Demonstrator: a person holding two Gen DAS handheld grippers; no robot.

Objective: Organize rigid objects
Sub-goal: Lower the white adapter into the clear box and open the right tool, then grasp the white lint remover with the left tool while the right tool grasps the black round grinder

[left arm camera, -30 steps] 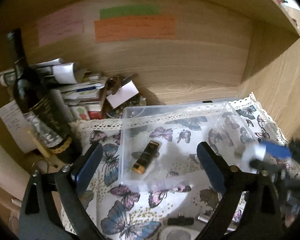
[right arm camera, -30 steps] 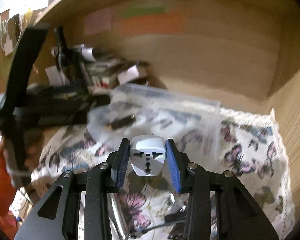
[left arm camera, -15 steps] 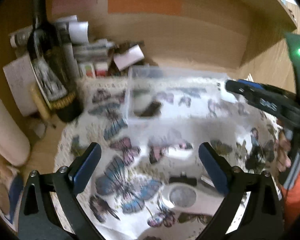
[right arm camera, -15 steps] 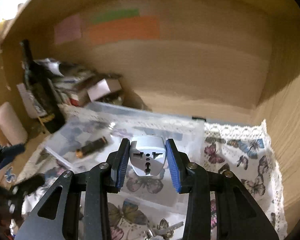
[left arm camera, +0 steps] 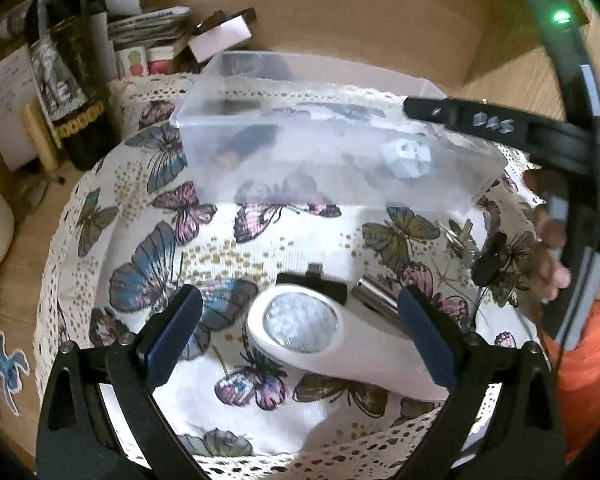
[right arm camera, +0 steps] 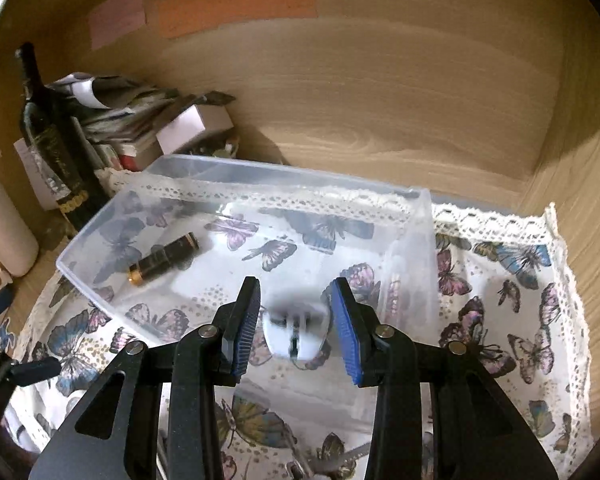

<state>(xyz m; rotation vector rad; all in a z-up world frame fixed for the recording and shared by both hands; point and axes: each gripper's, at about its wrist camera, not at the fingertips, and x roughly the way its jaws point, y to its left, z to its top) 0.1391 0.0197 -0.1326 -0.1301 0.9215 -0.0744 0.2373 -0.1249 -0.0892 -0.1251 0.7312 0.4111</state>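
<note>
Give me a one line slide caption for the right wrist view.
Right gripper open above the clear plastic bin, white plug adapter blurred between its pads.

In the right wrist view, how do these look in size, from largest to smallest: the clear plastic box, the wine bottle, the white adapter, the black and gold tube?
1. Clear plastic box
2. Wine bottle
3 and 4. White adapter and black and gold tube: they look about alike; the adapter is blurred and nearer the camera, so no sure order.

A light wooden back wall (right arm camera: 380,92) carrying orange, green and pink paper notes (right arm camera: 236,0) rises behind the butterfly-printed, lace-edged white cloth (right arm camera: 512,280) under warm dim light.
</note>
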